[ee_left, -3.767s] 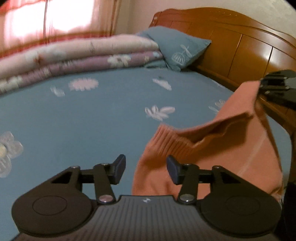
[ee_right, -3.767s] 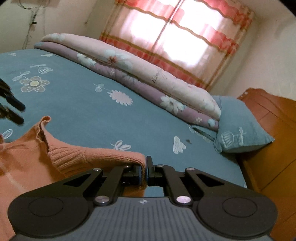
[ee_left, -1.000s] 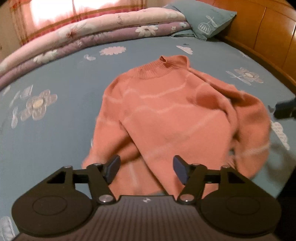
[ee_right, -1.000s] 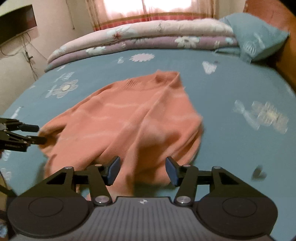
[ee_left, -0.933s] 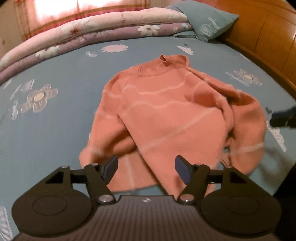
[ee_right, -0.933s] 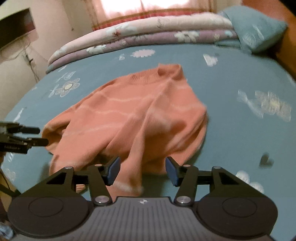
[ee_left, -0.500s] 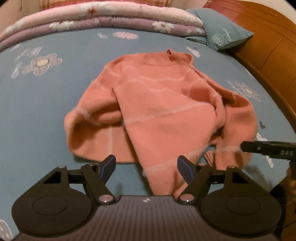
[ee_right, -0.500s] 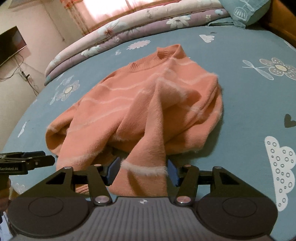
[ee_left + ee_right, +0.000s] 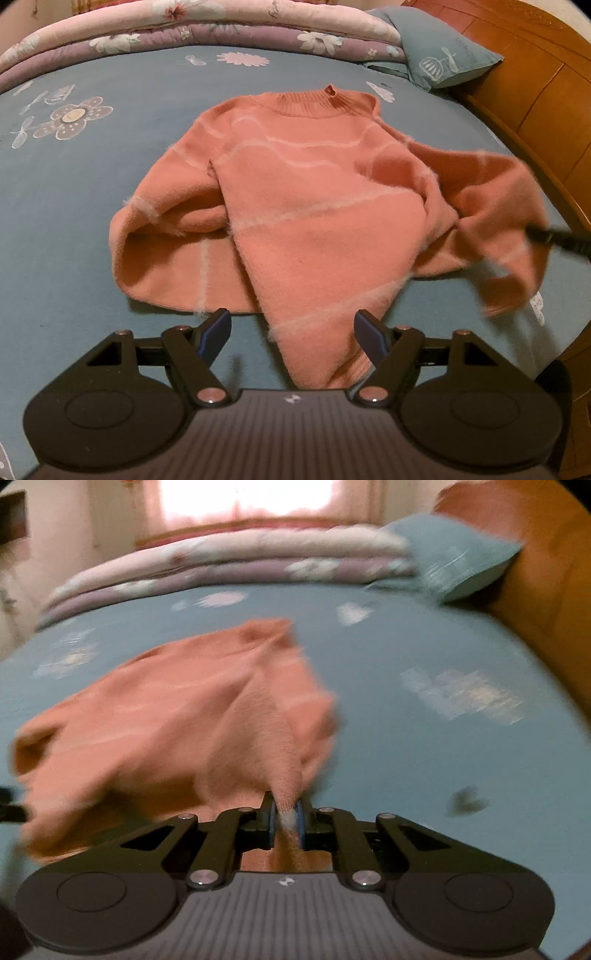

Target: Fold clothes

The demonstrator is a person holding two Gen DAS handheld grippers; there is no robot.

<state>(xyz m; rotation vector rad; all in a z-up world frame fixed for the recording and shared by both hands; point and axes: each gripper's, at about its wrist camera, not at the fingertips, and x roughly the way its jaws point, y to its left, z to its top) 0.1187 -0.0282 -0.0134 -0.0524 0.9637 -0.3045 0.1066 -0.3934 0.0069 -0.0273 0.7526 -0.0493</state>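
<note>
My salmon-pink sweater (image 9: 314, 206) lies crumpled mid-bed on the blue flowered sheet (image 9: 74, 206), collar toward the folded quilts (image 9: 192, 26), its hem corner reaching between my left gripper's (image 9: 291, 328) pads, which stand wide apart and press nothing. My right gripper (image 9: 286, 821) has just been closing and now pinches a sleeve's fuzzy cuff, drawing the knit taut toward me; that view is motion-blurred. Open sheet runs left of the sweater and toward the quilts. On the right, the wooden headboard (image 9: 535, 92) and the blue pillow (image 9: 443, 59) hem me in. The pillow's small lettering is unreadable.
</note>
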